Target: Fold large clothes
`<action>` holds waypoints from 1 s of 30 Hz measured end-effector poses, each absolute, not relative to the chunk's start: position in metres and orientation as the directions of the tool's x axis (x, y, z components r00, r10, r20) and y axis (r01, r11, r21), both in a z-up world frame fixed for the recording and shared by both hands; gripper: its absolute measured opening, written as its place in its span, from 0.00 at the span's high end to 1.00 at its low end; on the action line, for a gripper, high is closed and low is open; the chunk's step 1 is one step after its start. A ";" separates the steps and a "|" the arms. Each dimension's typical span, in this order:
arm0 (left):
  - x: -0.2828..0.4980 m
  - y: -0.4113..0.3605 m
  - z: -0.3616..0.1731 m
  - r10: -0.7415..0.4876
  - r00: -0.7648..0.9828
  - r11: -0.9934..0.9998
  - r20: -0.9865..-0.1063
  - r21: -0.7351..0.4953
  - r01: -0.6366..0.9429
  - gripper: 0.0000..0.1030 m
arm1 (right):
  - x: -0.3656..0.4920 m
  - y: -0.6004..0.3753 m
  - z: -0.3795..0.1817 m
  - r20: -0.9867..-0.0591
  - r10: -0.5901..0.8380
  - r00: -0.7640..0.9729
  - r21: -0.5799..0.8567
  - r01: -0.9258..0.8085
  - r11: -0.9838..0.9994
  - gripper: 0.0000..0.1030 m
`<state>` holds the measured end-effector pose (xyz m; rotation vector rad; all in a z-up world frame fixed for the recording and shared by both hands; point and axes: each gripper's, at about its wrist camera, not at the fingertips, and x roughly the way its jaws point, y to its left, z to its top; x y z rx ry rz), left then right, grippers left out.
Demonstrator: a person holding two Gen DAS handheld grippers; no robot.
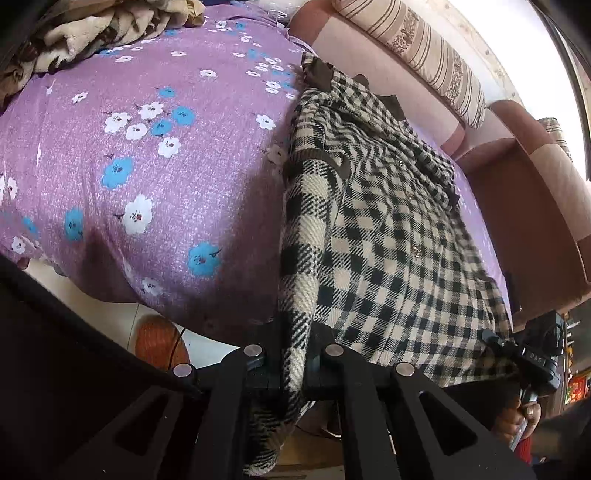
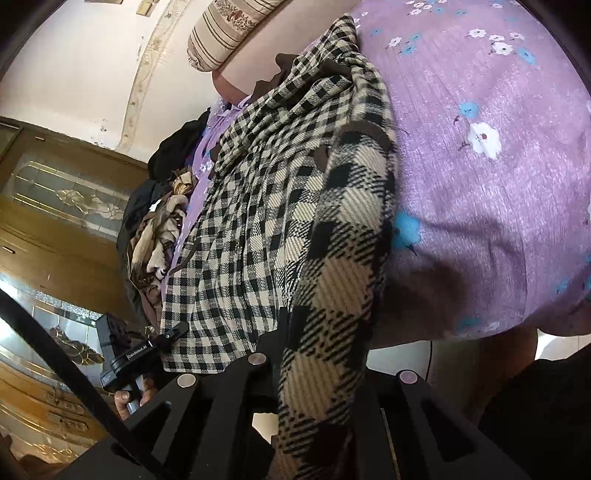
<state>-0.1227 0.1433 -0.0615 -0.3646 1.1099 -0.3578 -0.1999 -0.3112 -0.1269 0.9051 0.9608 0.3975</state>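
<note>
A black-and-cream checked coat (image 1: 388, 229) with brown trim lies lengthwise on the purple flowered bedsheet (image 1: 155, 155). My left gripper (image 1: 293, 354) is shut on the coat's near hem at one corner, and the cloth hangs down between the fingers. My right gripper (image 2: 317, 354) is shut on the coat (image 2: 288, 192) at the other hem corner. Each gripper shows in the other's view: the right one (image 1: 532, 354) at the coat's right edge, the left one (image 2: 147, 350) at its left edge. The fingertips are hidden by cloth.
A brown patterned blanket (image 1: 92, 33) is heaped at the bed's far left. A pink headboard (image 1: 517, 177) with a striped bolster (image 1: 424, 48) runs along the right. A clothes pile (image 2: 159, 221) and a wooden cabinet (image 2: 55, 229) stand nearby. An orange object (image 1: 159, 343) sits on the floor.
</note>
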 end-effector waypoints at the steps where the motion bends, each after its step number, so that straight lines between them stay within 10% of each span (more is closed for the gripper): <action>1: -0.120 0.143 -0.056 -0.457 0.401 0.884 -0.794 -0.457 0.101 0.96 | -0.198 -0.312 -0.123 -0.530 0.655 0.539 0.805 0.076 0.589 0.95; 14: 0.024 0.105 0.041 -0.413 0.565 0.907 -0.715 -0.377 0.186 0.95 | -0.053 -0.351 -0.031 -0.527 0.530 0.664 0.689 -0.032 0.724 0.94; 30: 0.204 0.044 0.001 -0.335 0.549 0.941 -0.766 -0.303 0.151 0.95 | 0.097 -0.408 -0.073 -0.554 0.487 0.675 0.747 0.144 0.649 0.91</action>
